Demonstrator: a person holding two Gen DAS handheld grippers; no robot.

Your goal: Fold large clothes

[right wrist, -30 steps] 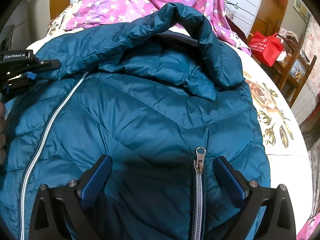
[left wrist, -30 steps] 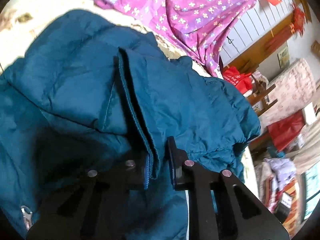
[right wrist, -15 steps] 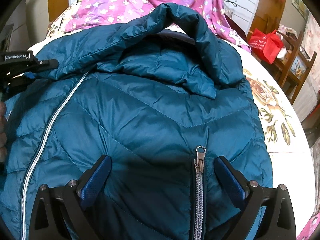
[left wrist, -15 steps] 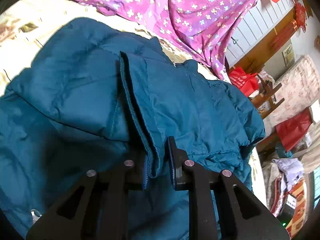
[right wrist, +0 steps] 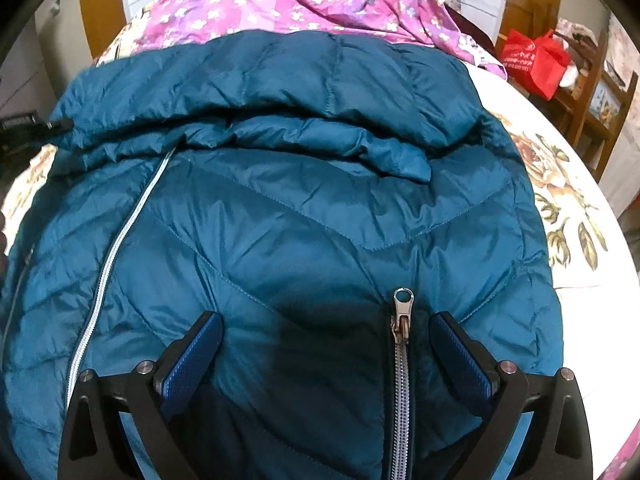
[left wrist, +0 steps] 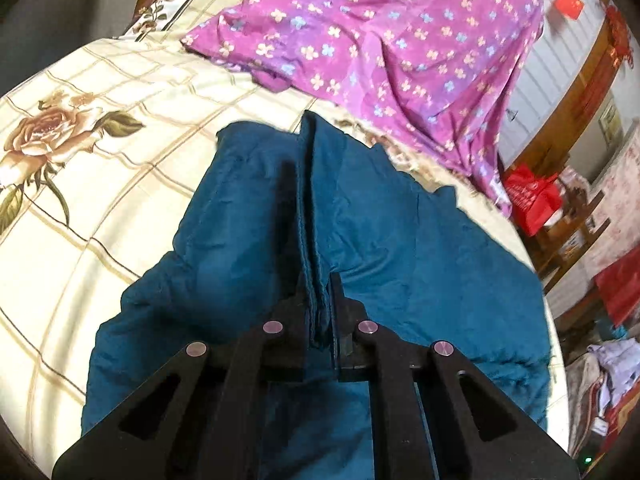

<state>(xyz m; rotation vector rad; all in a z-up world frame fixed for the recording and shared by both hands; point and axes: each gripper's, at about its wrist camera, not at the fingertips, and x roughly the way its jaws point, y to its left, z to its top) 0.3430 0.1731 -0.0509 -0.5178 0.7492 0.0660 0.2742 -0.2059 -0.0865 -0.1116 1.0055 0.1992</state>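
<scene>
Pinching a folded edge of the teal jacket (left wrist: 400, 248) in my left gripper (left wrist: 320, 312), I hold my right gripper (right wrist: 324, 344) spread wide above its chest zipper (right wrist: 401, 320). The jacket lies mostly unfolded on the floral bedsheet (left wrist: 80, 200); nearly all folding remains.
</scene>
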